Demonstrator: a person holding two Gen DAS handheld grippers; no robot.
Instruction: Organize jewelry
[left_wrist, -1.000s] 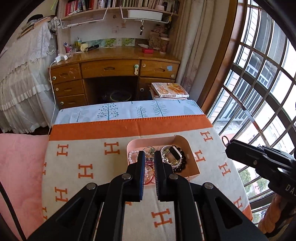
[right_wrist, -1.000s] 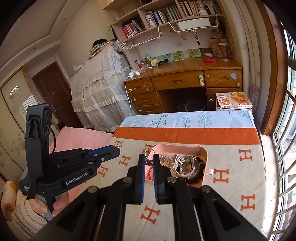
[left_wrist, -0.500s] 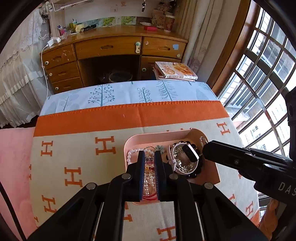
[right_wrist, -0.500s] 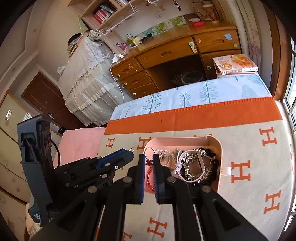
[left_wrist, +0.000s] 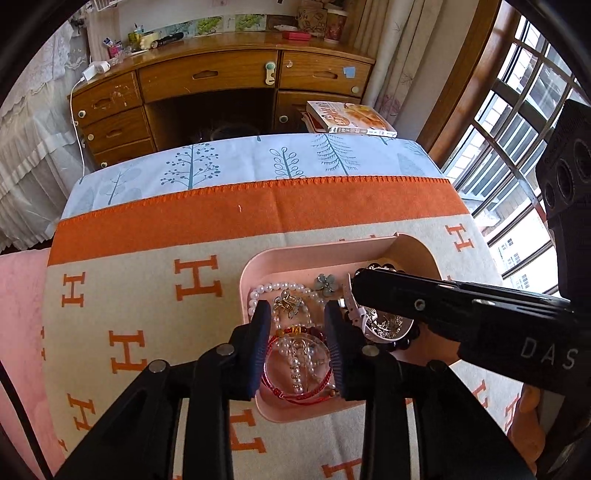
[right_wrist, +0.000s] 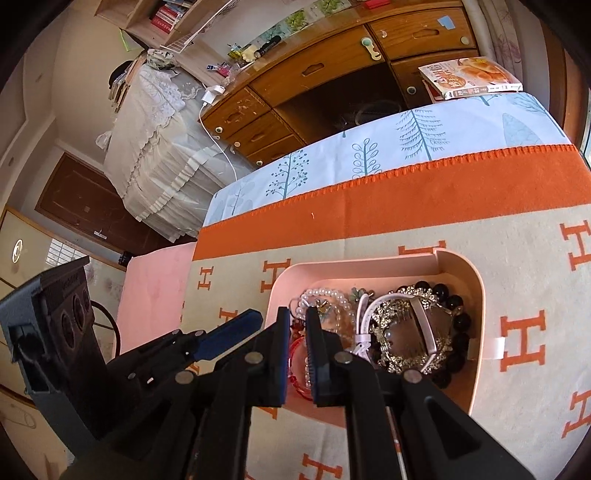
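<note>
A pink tray (left_wrist: 255, 273) (right_wrist: 476, 284) full of jewelry sits on the H-patterned blanket. It holds a red bangle (left_wrist: 295, 397), a pearl bracelet (left_wrist: 280, 287), a flower brooch (left_wrist: 327, 283), a white-strapped watch (right_wrist: 421, 321) and dark beads (right_wrist: 458, 321). My left gripper (left_wrist: 297, 314) is open, its jaws straddling the red bangle and pearls above the tray. My right gripper (right_wrist: 297, 317) is shut and empty, over the tray's left part; it crosses the left wrist view (left_wrist: 443, 299) over the watch.
The blanket (left_wrist: 147, 295) has an orange band and covers a tree-print cloth (left_wrist: 240, 162). Beyond stand a wooden desk (left_wrist: 221, 77), a book (left_wrist: 351, 118) and, to the right, a window (left_wrist: 517, 110). A pink cover (right_wrist: 155, 288) lies left.
Both grippers moved forward and down over the tray. My left gripper opened from shut. The right stayed shut.
</note>
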